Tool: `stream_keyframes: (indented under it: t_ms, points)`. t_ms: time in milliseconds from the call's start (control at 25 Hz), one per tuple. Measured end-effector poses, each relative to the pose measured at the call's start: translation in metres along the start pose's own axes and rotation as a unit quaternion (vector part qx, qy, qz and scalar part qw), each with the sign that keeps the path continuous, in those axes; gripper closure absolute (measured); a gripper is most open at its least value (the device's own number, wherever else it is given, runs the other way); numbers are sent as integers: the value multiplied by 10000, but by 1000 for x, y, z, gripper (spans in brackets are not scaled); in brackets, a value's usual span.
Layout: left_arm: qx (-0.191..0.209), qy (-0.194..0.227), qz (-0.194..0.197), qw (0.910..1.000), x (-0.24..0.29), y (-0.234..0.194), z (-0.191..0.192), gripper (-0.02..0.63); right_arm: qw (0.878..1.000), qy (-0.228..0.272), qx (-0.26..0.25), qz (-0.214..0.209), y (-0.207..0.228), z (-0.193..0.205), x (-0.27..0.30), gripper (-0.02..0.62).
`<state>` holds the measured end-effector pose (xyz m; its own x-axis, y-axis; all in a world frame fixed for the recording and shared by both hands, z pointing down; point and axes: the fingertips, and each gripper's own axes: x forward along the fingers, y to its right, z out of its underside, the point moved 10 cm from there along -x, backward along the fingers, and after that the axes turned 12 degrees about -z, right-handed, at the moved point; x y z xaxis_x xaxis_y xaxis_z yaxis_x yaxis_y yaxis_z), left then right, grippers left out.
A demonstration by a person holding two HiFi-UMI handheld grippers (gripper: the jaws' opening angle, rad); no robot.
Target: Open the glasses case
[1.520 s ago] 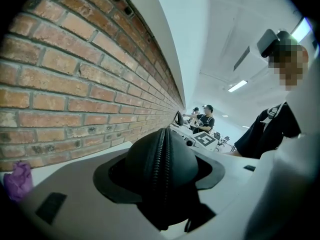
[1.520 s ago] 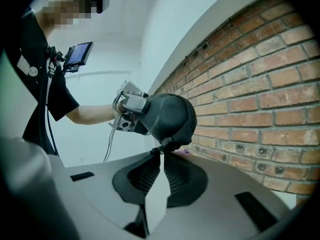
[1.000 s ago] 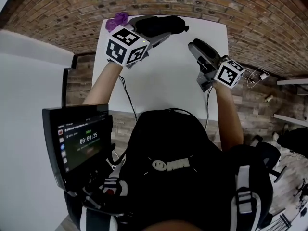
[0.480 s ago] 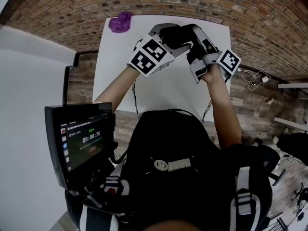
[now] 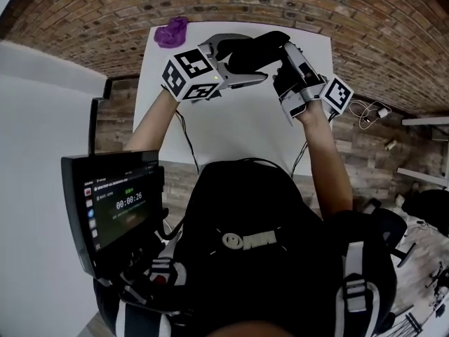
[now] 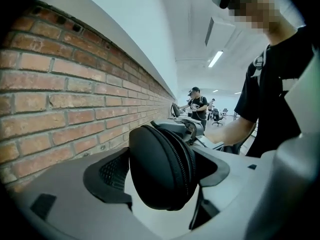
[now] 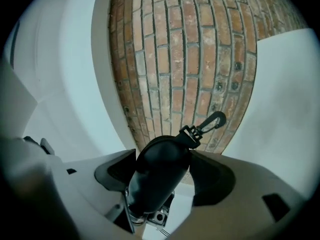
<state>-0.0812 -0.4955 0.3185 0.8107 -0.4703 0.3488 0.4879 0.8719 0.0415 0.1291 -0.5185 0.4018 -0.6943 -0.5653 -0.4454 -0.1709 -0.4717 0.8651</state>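
Note:
A black zippered glasses case (image 5: 254, 48) hangs in the air above the white table (image 5: 231, 128), between both grippers. In the left gripper view the case (image 6: 155, 159) sits end-on between the jaws of my left gripper (image 6: 161, 171), which are opening; a dark gap shows at the right pad. My right gripper (image 7: 162, 173) comes in from the opposite side. Its jaws are closing on the narrow end of the case (image 7: 156, 179), and both pads touch it. A clip (image 7: 212, 121) sticks out past that end. In the head view my left gripper (image 5: 247, 59) and right gripper (image 5: 284, 65) meet at the case.
A purple object (image 5: 172, 32) lies at the table's far left corner. A brick wall (image 5: 365, 27) runs behind the table. A tablet (image 5: 116, 213) with a timer hangs at my left. People stand in the distance (image 6: 197, 104).
A second ago the grippers were apart, with the case in the left one only. They have come together, and the right gripper now has the case's end between its jaws.

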Motion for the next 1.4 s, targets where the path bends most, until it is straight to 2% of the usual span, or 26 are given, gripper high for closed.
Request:
stream_keyframes:
  t_ms: [120, 200, 280, 400, 480, 640, 800, 1080, 1240, 1400]
  points:
    - [399, 9, -1, 9992, -1, 5, -3, 233, 9997, -130, -183, 27, -5, 0, 1, 252]
    - [845, -130, -178, 9962, 3, 11, -1, 233, 9996, 1, -197, 206, -6, 0, 2, 251]
    - [983, -133, -277, 9947, 6, 15, 1, 233, 9991, 232, -107, 347, -7, 2, 3, 250]
    - [751, -35, -280, 9968, 7, 17, 1, 233, 9982, 426, -65, 414, -8, 4, 4, 250]
    - [723, -36, -252, 9971, 9, 18, 2, 233, 9977, 461, -213, 449, -9, 4, 3, 250]
    - [371, 46, 109, 9992, 6, 17, 5, 232, 9983, 376, -241, 370, -5, 0, -1, 252]
    - [-64, 387, 602, 9974, -4, 11, 2, 232, 9997, 125, -167, -82, -8, -4, -1, 259]
    - [-669, 668, 1380, 9859, -19, 6, 1, 232, 9942, -397, -478, -876, -26, -11, 6, 267]
    - [-687, 646, 1298, 9870, -24, 2, 3, 233, 9905, -666, -851, -853, -35, -17, 9, 267]
    - [-958, 703, 1045, 9874, -28, -6, 9, 233, 9867, -862, -1118, -811, -42, -19, 11, 272]
